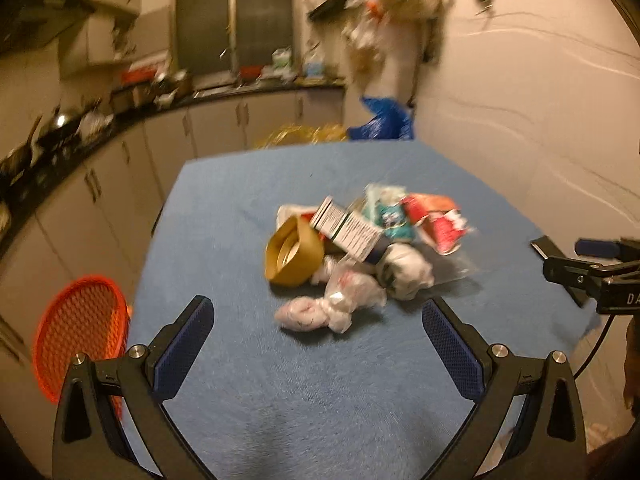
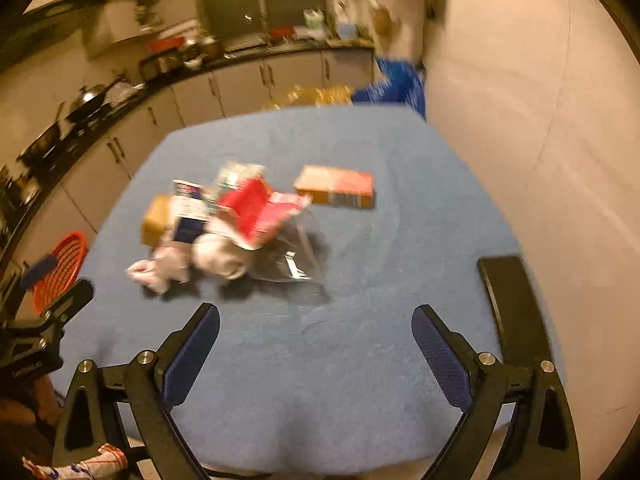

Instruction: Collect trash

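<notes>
The trash pile [image 1: 356, 248] lies near the middle of the blue-covered table [image 1: 280, 380]. An orange box [image 2: 335, 186] rests apart from the pile, on its wall side. The orange mesh basket [image 1: 78, 328] stands beside the table's cabinet-side edge. Your left gripper [image 1: 318, 326] and right gripper [image 2: 316, 330] hover short of the pile, fingers spread wide, holding nothing.

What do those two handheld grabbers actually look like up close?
Both are alike. The left gripper and the right gripper each have two black angular arms joined by round silver bolts, ending in jaws faced with dark blue textured pads. Seen from the left camera, the right one carries white lettering and a thin black cable trailing below it.
</notes>
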Demonstrator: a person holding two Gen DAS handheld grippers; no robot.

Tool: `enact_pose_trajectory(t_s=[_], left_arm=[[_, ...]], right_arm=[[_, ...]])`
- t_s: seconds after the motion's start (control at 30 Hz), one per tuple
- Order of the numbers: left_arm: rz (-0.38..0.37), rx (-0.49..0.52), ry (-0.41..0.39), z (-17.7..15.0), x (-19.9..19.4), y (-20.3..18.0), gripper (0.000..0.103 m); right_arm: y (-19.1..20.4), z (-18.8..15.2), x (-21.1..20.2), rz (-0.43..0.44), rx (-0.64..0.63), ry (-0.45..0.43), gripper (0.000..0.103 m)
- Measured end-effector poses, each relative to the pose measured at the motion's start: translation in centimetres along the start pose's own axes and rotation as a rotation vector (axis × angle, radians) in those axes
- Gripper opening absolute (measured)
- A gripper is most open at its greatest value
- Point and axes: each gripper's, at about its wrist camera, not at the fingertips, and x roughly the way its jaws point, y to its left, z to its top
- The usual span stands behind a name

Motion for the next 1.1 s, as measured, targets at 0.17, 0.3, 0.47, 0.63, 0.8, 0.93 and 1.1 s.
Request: enact_pose_trajectory(t_s=[0.17,0.3,0.47,0.63,0.8,0.93,1.1], left_arm=[[-0.054,0.061,-0.015,-0.7,-2.1,0.4,0.103],[-0.074,0.065,-0.011,-0.8,-2.5,1.2,0.103],[-0.095,0.067,-0.011,-0.7,-2.9,1.8,0.103],[-0.102,0.091,-0.061,-0.4,-4.4,2.1,0.103],[-0.108,0.109,-0.067,-0.5,-5.1,2.2,0.103],[-0.108,0.114,-0.061,-0.6,-5.1,2.5,0.103],[-0.110,0.126,-0.049,-0.8,-4.9,2.5,0.103]], right_arm=[[1.1,-0.1,-1.6,-0.014,0.002,-0.037,0.099],[1.2,-0.3,-2.3,-0.006,0.040,-0.034,0.099],[2.1,-0.5,-3.3,-0.004,0.054,-0.064,0.099],[3.3,-0.7,-4.5,0.001,0.040,-0.099,0.099],[4.2,-1.1,-5.2,-0.001,0.028,-0.110,0.099],[4.3,-1.4,-5.2,-0.003,0.042,-0.104,0.099],[4.4,-1.5,-4.9,0.003,0.044,-0.091,0.099]])
